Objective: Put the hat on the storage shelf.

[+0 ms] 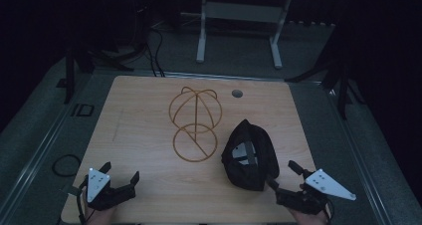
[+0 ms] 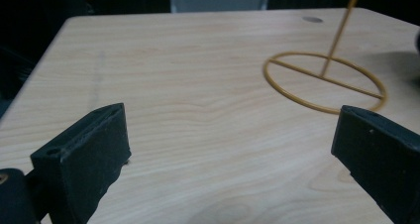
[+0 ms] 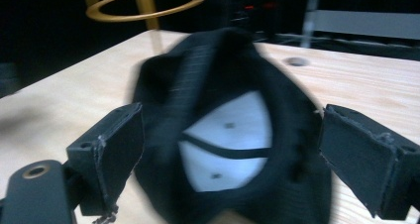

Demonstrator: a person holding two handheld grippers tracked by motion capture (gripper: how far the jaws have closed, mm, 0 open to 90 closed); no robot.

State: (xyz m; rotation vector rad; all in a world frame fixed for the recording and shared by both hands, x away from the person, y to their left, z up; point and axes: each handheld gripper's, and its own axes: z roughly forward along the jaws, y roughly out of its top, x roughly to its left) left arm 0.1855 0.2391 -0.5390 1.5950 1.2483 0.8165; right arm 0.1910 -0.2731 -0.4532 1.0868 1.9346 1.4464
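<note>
Looking along the spread-jawed right gripper [image 3: 225,159] reveals the black cap's [image 3: 223,95] white lining. Overhead, the cap lies upturned, right of the gold wire stand [image 1: 195,123]. Near left, the left gripper [image 1: 121,172] gapes over bare table [image 1: 144,115].

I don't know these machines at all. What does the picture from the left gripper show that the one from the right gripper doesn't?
Left gripper view alone: the gold wire stand's round base ring flat on the table, its slanted stem rising, and the left gripper with jaws wide apart over bare wood.

Right gripper view alone: a black cap lying upturned, its white lining visible, close between the open jaws of the right gripper, and the stand's top hoop.

Both: the light wooden table and the small grey round hole near its far edge.
</note>
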